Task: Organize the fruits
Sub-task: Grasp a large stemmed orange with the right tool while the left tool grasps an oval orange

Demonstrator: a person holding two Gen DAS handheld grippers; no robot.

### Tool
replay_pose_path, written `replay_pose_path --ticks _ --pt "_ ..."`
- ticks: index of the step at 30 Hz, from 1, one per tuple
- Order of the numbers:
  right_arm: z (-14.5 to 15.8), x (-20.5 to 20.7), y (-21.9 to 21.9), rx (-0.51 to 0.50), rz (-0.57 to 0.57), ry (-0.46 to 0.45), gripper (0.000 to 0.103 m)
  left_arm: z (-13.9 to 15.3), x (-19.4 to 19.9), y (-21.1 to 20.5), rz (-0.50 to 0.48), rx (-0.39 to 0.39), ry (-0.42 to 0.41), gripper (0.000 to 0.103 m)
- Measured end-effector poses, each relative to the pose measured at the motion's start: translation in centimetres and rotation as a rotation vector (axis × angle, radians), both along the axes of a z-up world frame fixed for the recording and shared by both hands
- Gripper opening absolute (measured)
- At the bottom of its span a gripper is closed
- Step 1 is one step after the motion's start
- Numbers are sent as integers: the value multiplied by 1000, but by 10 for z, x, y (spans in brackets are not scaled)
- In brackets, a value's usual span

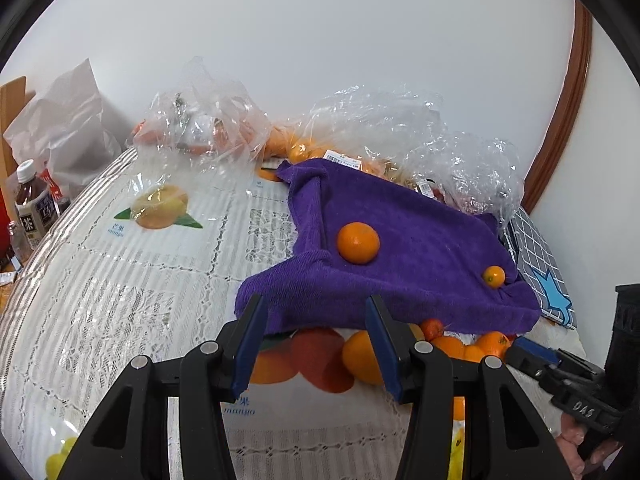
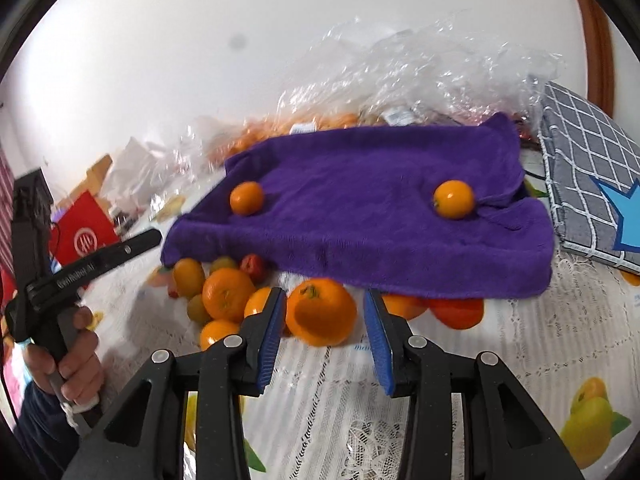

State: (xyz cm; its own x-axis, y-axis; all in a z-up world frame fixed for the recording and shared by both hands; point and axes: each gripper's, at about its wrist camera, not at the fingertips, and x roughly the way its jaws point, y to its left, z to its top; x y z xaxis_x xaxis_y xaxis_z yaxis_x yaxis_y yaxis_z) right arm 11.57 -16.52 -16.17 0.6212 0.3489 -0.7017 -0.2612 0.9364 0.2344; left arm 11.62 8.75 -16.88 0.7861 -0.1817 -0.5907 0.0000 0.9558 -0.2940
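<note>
Fruits lie in two groups on your lace tablecloth (image 2: 540, 340). Two sit on top of the purple towel (image 2: 360, 216): one orange (image 1: 357, 243) near its left fold and one smaller kumquat (image 1: 493, 276) toward its right edge, well apart from each other. The second group is a loose pile (image 2: 224, 296) at the towel's near hem, partly tucked under the cloth; the right wrist view shows at least seven orange pieces, two small greenish ones and one small red one, though the exact count under the hem cannot be told. Your right gripper (image 2: 324, 340) stands spread, with a large orange (image 2: 321, 312) just ahead of its blue pads (image 2: 378, 344); neither pad presses on the fruit. Your left gripper (image 1: 316, 344) is likewise spread and empty, aimed at the towel's near edge. Three clear plastic bags (image 1: 208, 116) holding more fruit rest behind the towel, against the wall.
</note>
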Motion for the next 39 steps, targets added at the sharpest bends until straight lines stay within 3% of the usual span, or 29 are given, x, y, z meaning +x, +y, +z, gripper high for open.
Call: replay_pose_path --ticks 3,12,18,25,28,35,39 --pt "-8 2 7 -43 20 30 41 -1 1 2 3 -10 12 56" --pt "-13 11 22 -138 42 32 48 -2 4 0 3 6 29 57" --pt "-14 13 20 -127 45 37 43 -2 5 -4 -5 24 26 57" --pt "-6 3 -13 -109 -52 4 43 -5 6 -2 -11 7 41 57" --pt "-12 8 -21 -100 -74 54 43 -6 6 -3 -31 -8 48 57" --pt "-19 16 -9 -165 -59 85 45 -10 6 -18 -141 -48 83 57" --pt "-18 15 -13 -142 -61 82 44 -15 9 -29 -192 -49 121 57"
